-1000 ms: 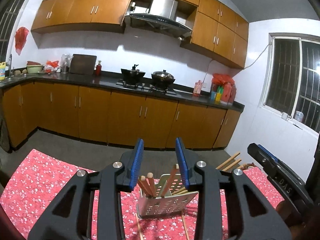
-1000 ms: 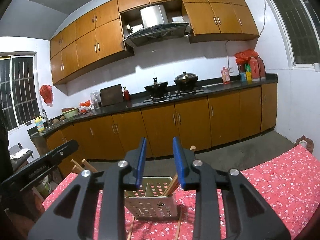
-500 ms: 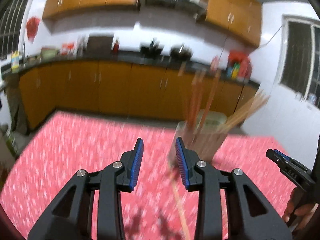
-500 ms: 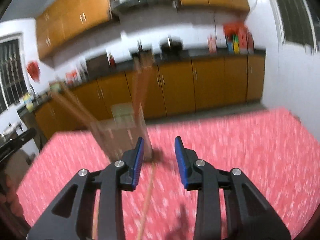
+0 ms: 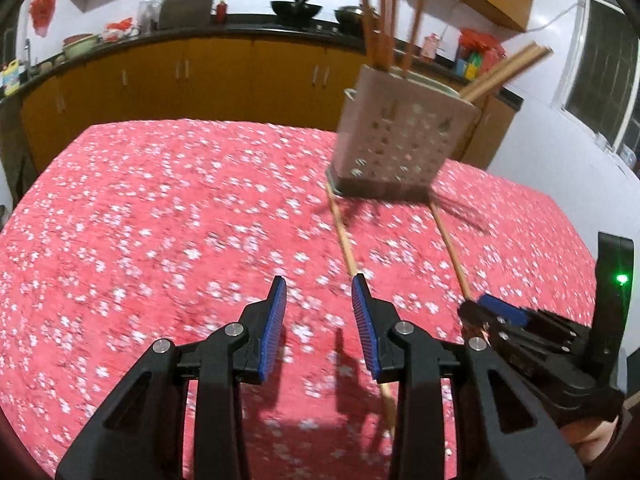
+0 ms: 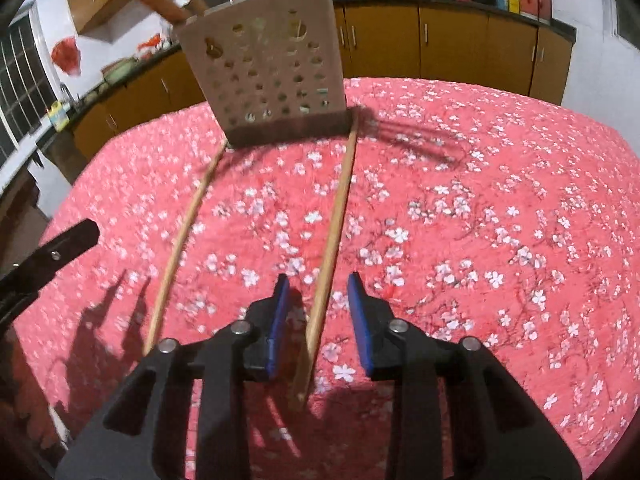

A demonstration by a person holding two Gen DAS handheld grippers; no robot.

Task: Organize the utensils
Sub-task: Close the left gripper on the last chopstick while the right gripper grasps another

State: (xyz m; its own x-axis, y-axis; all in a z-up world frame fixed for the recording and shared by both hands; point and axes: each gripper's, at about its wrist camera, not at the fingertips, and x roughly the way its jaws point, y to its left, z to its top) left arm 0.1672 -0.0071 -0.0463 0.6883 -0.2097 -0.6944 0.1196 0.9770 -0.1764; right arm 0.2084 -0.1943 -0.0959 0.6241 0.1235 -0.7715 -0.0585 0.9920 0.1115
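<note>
A perforated metal utensil holder stands on the red floral tablecloth with several wooden chopsticks upright in it. Two loose chopsticks lie on the cloth, running from the holder toward me. My left gripper is open and empty, its right finger just over one chopstick. The other chopstick reaches toward my right gripper, seen at the right. In the right wrist view the holder is ahead, and my right gripper is open with a chopstick lying between its fingers. The second chopstick lies to the left.
The table ends a little beyond the holder. Behind it run orange kitchen cabinets with a dark counter, pots and bottles. The left gripper's body shows at the left edge of the right wrist view. A barred window is at the right.
Both grippers have tilted down from facing the kitchen to facing the tablecloth and pulled back from the holder. The two loose chopsticks now lie in full view. Both grippers stay open.
</note>
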